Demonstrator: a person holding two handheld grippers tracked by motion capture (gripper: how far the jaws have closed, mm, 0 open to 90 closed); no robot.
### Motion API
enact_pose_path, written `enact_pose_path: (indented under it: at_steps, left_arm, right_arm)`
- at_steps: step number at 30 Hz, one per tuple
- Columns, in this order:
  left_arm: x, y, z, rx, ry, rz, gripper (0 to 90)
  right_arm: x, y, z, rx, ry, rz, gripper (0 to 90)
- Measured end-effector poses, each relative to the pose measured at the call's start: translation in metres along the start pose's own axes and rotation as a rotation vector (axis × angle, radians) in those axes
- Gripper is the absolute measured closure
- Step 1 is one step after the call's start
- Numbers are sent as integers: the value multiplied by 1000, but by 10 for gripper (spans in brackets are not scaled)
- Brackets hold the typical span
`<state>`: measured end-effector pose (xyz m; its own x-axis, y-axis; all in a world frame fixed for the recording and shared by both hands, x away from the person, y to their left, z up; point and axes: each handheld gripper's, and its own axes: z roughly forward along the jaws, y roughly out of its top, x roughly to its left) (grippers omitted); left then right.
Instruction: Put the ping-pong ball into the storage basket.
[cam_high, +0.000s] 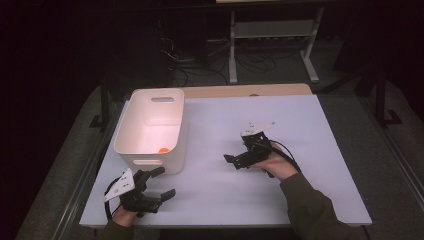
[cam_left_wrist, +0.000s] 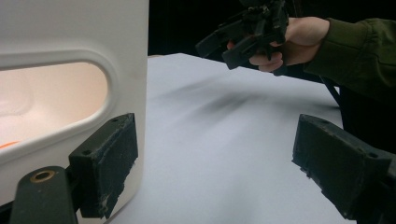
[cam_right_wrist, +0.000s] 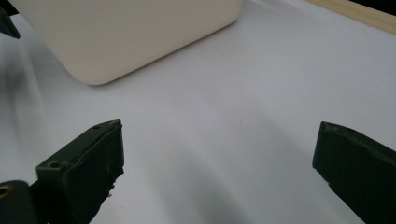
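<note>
Holding a gripper in each hand, I have both set around the white bin (cam_high: 152, 127), which is my landmark on the pale table (cam_high: 300, 195). My left gripper (cam_high: 162, 182) sits just off the bin's near end, at the corner closest to me, its jaws spread wide with nothing between them. In the left gripper view one pad (cam_left_wrist: 109, 163) lies right against the bin's (cam_left_wrist: 70, 84) outer wall below the oval handle cut-out, though I cannot tell whether it truly touches; the other pad stands well out over bare table (cam_left_wrist: 224, 154).

My right gripper (cam_high: 234, 160) is to the right of the bin, well apart from it, with the jaws pointing back toward the bin's long side. Its jaws are released too, wide apart and empty; in the right gripper view only table surface (cam_right_wrist: 224, 107) lies between the two pads, and the bin's (cam_right_wrist: 130, 32) rounded lower corner shows beyond them. From the left gripper view I see that same right gripper (cam_left_wrist: 233, 44) raised above the table, clear of the surface.

Inside the bin, a small orange object (cam_high: 163, 149) rests on the floor at the near right corner; it is too small to tell what it is.
</note>
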<state>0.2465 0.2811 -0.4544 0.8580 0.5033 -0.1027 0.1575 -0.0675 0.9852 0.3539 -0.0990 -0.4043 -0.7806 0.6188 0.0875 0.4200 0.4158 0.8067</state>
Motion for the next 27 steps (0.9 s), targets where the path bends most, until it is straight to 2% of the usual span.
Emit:
enact_pose_path:
  at_steps: [10, 17, 27]
  left_arm:
    - [0, 0, 0, 2, 0, 1, 137]
    - [0, 0, 0, 2, 0, 1, 137]
    - [0, 0, 0, 3, 0, 3, 137]
  right_arm:
    - [-4, -22, -16, -7, -37, 23, 14]
    - [-3, -34, -27, -8, -46, 33, 14]
    - [-2, -53, -46, -35, -78, 59, 14]
